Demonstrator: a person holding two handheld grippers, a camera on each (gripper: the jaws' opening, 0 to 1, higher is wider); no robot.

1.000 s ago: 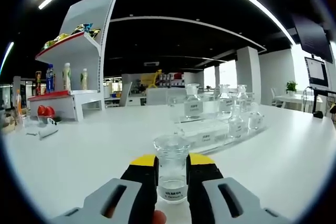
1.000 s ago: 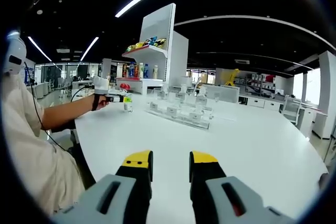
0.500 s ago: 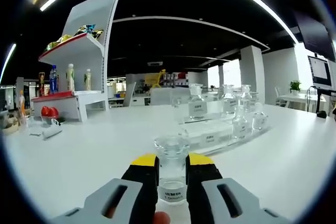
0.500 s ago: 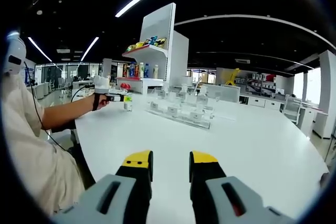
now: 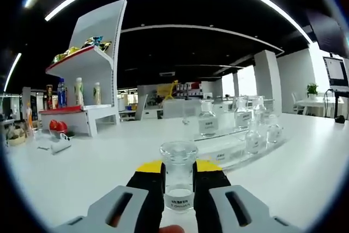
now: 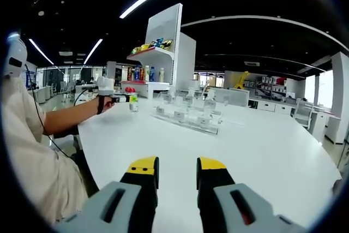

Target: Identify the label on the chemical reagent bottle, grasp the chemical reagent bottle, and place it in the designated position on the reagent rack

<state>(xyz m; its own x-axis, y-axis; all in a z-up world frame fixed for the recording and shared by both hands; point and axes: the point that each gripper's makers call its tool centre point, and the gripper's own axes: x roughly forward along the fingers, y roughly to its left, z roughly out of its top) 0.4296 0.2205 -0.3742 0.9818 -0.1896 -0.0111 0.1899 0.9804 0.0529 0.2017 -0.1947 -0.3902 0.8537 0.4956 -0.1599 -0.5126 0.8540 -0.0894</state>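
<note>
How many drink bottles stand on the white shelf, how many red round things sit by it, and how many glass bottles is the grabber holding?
Drink bottles on the shelf: 4
Red round things by the shelf: 2
Glass bottle in the left gripper: 1
Total: 7

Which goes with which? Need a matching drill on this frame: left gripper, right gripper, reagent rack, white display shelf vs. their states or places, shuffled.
Things:
1. left gripper
2. right gripper
3. reagent rack
4. white display shelf

States or places:
A. holds drink bottles and snack packs
B. open, nothing between its jaws, above the white table
C. shut on a clear reagent bottle with a white label
D. clear stand on the table, bottles standing on it

Pairs: 1-C, 2-B, 3-D, 4-A
</note>
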